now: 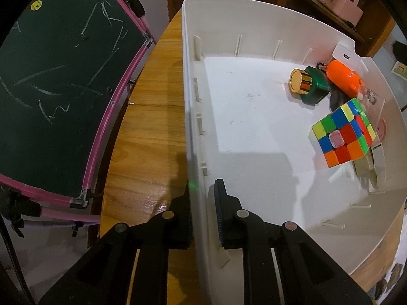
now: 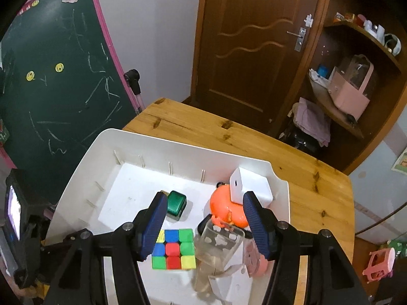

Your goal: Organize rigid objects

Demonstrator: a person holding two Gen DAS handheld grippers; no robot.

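A white bin (image 1: pixel 254 20) (image 2: pixel 84 167) sits on the wooden table. Inside lie a Rubik's cube (image 1: pixel 342 137) (image 2: pixel 175 249), a green bottle with a gold cap (image 1: pixel 306 85) (image 2: pixel 176 204), an orange toy (image 1: pixel 343 76) (image 2: pixel 223 207), a white charger block (image 2: pixel 250 186) and a clear plastic box (image 2: pixel 218 246). My left gripper (image 1: pixel 201 198) is shut on the bin's left wall, one finger outside, one inside. My right gripper (image 2: pixel 203 206) is open and empty above the bin's contents.
A green chalkboard with a pink frame (image 1: pixel 58 89) (image 2: pixel 56 96) stands left of the table (image 1: pixel 147 132) (image 2: pixel 254 137). A brown door (image 2: pixel 254 50) and shelves with a pink container (image 2: pixel 351 89) are behind. A pink toy (image 2: pixel 379 264) lies at the right.
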